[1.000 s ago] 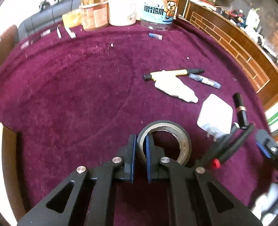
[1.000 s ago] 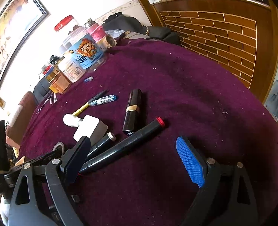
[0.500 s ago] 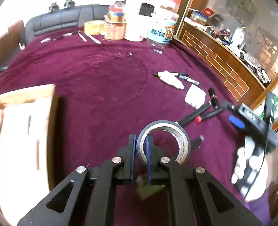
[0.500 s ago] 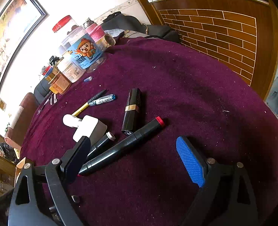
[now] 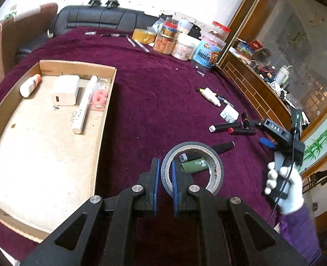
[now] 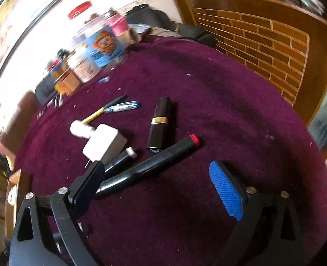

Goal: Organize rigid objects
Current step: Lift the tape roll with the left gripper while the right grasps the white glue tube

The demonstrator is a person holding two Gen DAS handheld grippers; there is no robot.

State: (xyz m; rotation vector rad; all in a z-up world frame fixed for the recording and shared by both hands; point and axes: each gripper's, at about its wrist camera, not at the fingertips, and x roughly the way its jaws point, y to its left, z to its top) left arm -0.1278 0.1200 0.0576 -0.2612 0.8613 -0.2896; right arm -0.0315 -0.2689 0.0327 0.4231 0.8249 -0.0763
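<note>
My left gripper [image 5: 164, 173] is shut on the wall of a grey tape roll [image 5: 215, 166] and holds it high above the purple table. A shallow cardboard tray [image 5: 106, 102] lies to its left with a white charger [image 5: 64, 89], a white tube and a pink item inside. My right gripper [image 6: 161, 181] is open and empty, low over the table. Just ahead of it lie a red-tipped black marker [image 6: 154, 166], a second marker [image 6: 121, 160], a black lipstick [image 6: 161, 124] and a white plug [image 6: 104, 143]. The right gripper also shows in the left wrist view [image 5: 267, 143].
A green lighter [image 5: 194, 165] and a black cylinder [image 5: 223, 147] lie on the table below the tape roll. Pens [image 6: 116, 108] and a white bottle [image 6: 80, 129] lie farther out. Jars [image 5: 185, 44] stand at the far edge. A brick-patterned wooden counter [image 6: 274, 51] borders the right.
My left gripper has lifted the tape roll well up and back, bringing the cardboard tray into view at left. My right gripper has stayed open and has shifted slightly toward the markers.
</note>
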